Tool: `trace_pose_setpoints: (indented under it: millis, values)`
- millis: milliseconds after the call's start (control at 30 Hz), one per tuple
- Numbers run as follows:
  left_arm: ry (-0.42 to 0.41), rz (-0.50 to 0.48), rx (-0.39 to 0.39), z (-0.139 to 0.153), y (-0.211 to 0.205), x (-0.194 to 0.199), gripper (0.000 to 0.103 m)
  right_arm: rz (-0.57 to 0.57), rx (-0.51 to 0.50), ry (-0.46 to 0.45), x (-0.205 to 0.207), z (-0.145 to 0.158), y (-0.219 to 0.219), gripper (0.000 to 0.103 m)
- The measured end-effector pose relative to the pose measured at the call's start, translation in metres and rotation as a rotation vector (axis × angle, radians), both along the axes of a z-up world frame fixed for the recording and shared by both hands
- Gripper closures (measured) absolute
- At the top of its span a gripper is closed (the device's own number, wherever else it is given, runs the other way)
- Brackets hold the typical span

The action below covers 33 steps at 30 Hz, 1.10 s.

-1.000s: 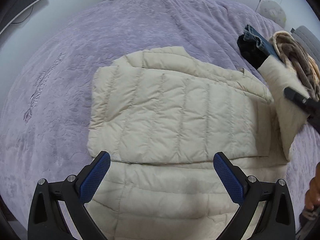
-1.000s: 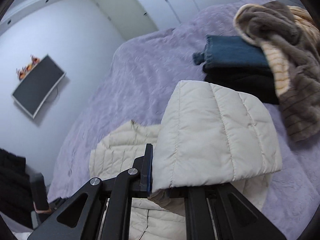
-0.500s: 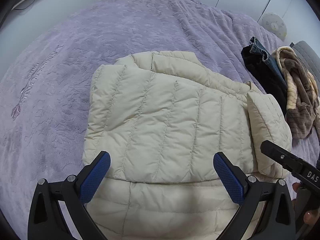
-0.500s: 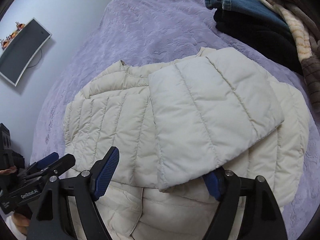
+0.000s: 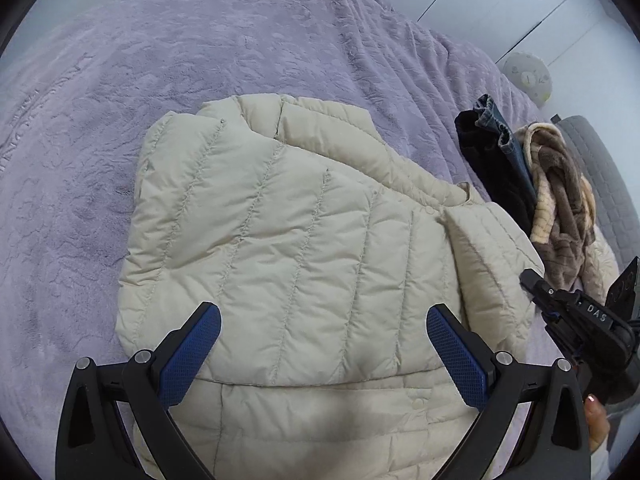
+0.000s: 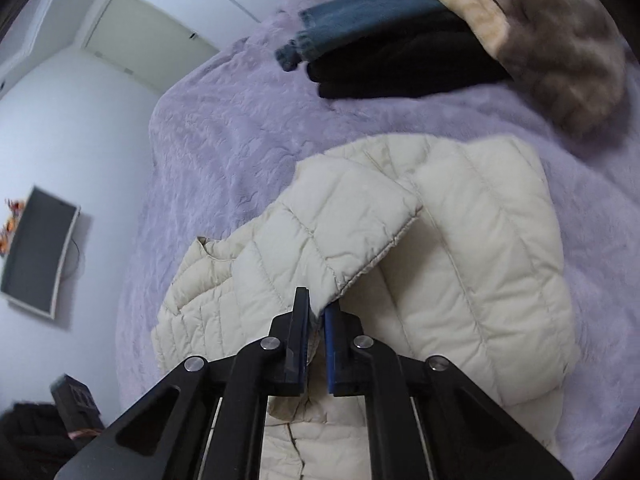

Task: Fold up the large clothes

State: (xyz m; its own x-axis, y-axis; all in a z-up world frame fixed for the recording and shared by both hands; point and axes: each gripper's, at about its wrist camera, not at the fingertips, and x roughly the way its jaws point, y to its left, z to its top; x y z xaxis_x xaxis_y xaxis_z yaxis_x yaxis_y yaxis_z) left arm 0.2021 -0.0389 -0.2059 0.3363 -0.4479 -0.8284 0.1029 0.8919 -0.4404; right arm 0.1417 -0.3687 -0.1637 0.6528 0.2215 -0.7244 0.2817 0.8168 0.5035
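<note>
Lying half-folded on the purple bedspread [image 5: 280,32], the cream quilted jacket [image 5: 288,240] has both sleeves laid across its front to narrow it. Having just closed, the right gripper [image 6: 316,316] pinches a sleeve cuff edge; the left gripper [image 5: 320,344] hovers spread wide, holding nothing.

Left wrist view angled down close over the jacket [image 5: 304,240], right wrist view nearer, tilted, both sharing jacket and bedspread [image 5: 200,48]
</note>
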Motion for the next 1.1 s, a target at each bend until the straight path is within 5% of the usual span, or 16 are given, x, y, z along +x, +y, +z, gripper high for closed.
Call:
trace_pose_setpoints:
  millis: [167, 333, 633, 700, 767, 1100]
  values:
    - [0.021, -0.004, -0.134, 0.002, 0.013, 0.009, 0.0, 0.221, -0.149, -0.048, 0.018, 0.021, 0.056, 0.095]
    - [0.033, -0.028, -0.22, 0.002, 0.019, 0.017, 0.0, 0.392, -0.196, -0.034, 0.022, 0.014, 0.105, 0.095]
    - [0.076, -0.078, -0.357, -0.003, 0.013, 0.028, 0.0, 0.528, -0.222, 0.084, 0.016, -0.014, 0.138, 0.093]
    - [0.093, -0.086, -0.374, -0.006, 0.009, 0.031, 0.0, 0.532, -0.214, 0.103, 0.014, -0.016, 0.136, 0.082]
    - [0.1, -0.089, -0.388, -0.008, 0.005, 0.033, 0.0, 0.532, -0.206, 0.102, 0.01, -0.016, 0.132, 0.048]
    - [0.109, -0.067, -0.5, -0.006, 0.012, 0.043, 0.0, 0.491, -0.186, 0.11, -0.012, -0.008, 0.104, 0.045]
